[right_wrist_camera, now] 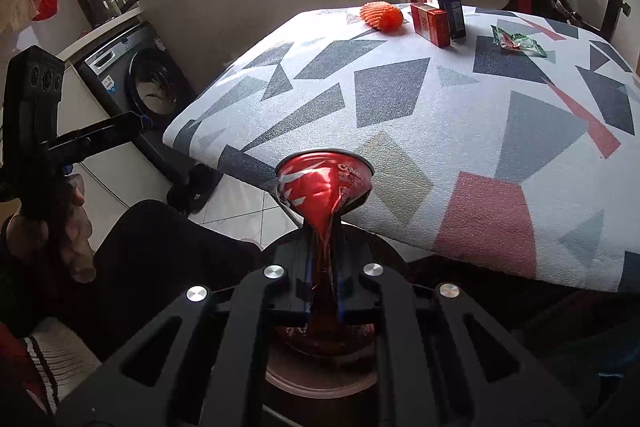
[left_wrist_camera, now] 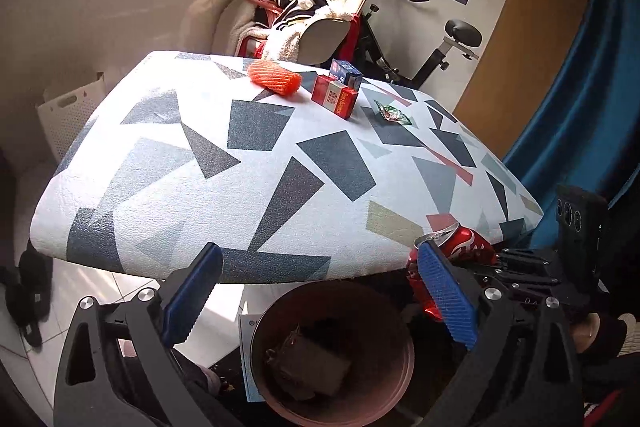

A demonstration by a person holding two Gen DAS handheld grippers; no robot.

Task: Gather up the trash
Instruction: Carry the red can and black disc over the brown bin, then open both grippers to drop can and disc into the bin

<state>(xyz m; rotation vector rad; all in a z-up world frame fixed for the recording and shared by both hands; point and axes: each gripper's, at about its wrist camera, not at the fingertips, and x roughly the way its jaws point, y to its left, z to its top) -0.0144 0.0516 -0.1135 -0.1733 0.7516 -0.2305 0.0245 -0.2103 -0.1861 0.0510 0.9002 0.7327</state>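
— Right wrist view first: what's that right tool (right_wrist_camera: 323,247) got?

— A crushed red cola can (right_wrist_camera: 325,183), pinched flat between its closed fingers. It hangs off the near edge of the bench (right_wrist_camera: 460,115), right above the pinkish bin (left_wrist_camera: 332,355) on the floor.

— So we're at the drop step?

— I'd say so. The can looks lined up over the bin's mouth; the next move calls for spreading those fingers and letting it fall cleanly, without it glancing off the rim.

— And the left tool (left_wrist_camera: 320,295)?

— Spread wide, holding nothing, hovering over the same bin.

— What's left on the bench?

— By my count: one orange foam net (left_wrist_camera: 274,77), one red box (left_wrist_camera: 335,99), one blue box (left_wrist_camera: 346,75) behind and touching it, and one green wrapper (left_wrist_camera: 393,112) lying apart. Four pieces, plus the one can. One bin, with something dark already inside it.
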